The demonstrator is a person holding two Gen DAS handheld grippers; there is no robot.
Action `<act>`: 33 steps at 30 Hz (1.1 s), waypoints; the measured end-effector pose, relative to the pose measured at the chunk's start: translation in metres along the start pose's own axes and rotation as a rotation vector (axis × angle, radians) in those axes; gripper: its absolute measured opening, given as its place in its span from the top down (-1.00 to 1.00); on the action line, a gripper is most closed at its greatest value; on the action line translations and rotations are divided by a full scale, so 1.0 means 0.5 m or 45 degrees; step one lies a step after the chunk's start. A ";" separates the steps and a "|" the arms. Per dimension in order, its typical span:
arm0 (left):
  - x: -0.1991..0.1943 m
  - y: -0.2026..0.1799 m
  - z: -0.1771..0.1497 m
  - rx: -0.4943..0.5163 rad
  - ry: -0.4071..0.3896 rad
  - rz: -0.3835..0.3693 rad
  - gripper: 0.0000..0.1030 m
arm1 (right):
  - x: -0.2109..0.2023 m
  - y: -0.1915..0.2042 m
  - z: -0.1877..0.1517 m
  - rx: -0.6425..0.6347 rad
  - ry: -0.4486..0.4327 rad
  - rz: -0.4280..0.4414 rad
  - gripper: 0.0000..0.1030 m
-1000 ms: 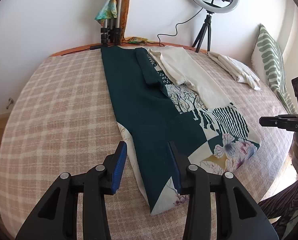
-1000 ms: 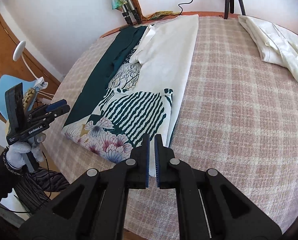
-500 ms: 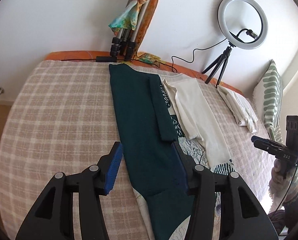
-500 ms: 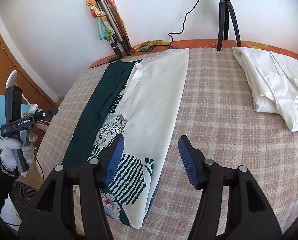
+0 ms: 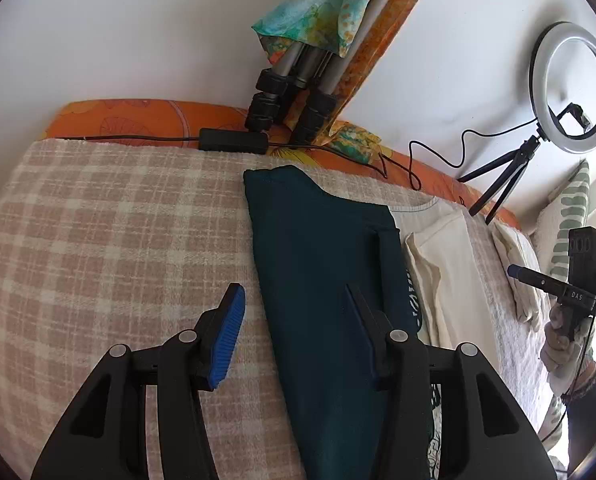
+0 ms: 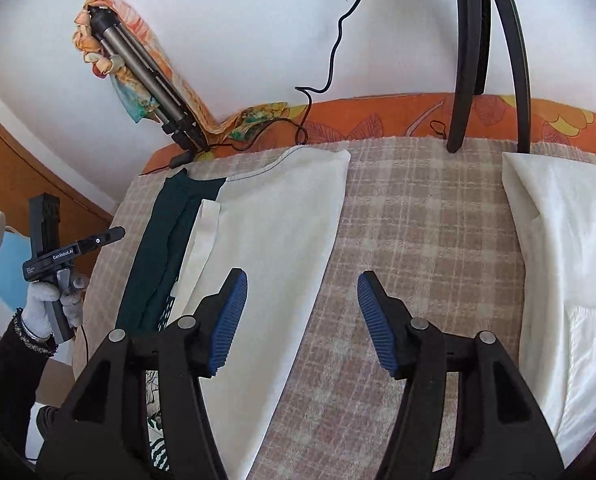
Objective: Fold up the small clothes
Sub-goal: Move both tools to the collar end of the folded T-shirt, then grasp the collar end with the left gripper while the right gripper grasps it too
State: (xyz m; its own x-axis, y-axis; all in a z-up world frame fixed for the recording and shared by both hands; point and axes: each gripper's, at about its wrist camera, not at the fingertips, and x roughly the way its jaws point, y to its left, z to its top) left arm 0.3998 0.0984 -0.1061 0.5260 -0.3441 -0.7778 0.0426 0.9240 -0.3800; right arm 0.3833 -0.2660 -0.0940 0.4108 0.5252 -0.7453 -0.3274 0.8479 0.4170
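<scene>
A long garment lies flat on the checked blanket, folded lengthwise. Its dark green side (image 5: 322, 280) runs up the middle of the left wrist view and its cream side (image 6: 274, 248) fills the left middle of the right wrist view, with a printed layer between them. My left gripper (image 5: 294, 332) is open and empty, straddling the green side's left edge. My right gripper (image 6: 302, 316) is open and empty over the cream side's right edge. Each gripper shows in the other's view, the right (image 5: 570, 288) and the left (image 6: 58, 256).
A second white folded garment (image 6: 566, 264) lies at the right of the checked blanket (image 6: 426, 240). A ring light on a tripod (image 5: 566, 88), a folded tripod wrapped in scarves (image 5: 298, 80), a black adapter (image 5: 234, 140) and cables stand along the far wall. A striped pillow (image 5: 570, 216) lies far right.
Both grippers have moved forward along the garment toward its far end by the wall. The right gripper, shut a second ago, has opened wide.
</scene>
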 end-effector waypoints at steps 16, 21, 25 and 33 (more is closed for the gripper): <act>0.121 0.007 0.085 0.075 -0.077 0.004 0.12 | 0.164 -0.058 0.097 0.071 0.003 0.168 -0.18; 0.135 0.002 0.094 0.082 -0.074 0.007 0.88 | 0.173 -0.042 0.096 0.019 0.023 0.139 0.57; 0.119 -0.019 0.088 0.142 -0.126 0.027 0.95 | 0.170 -0.018 0.091 -0.045 0.032 0.098 0.90; 0.026 -0.059 0.068 0.195 -0.220 0.002 0.97 | 0.072 0.062 0.067 -0.175 0.007 0.094 0.93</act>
State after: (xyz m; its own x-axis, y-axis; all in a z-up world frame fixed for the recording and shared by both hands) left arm 0.4341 0.0722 -0.0881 0.6629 -0.3211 -0.6763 0.1631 0.9436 -0.2880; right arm 0.4164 -0.2184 -0.0905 0.3768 0.5850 -0.7182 -0.4702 0.7888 0.3958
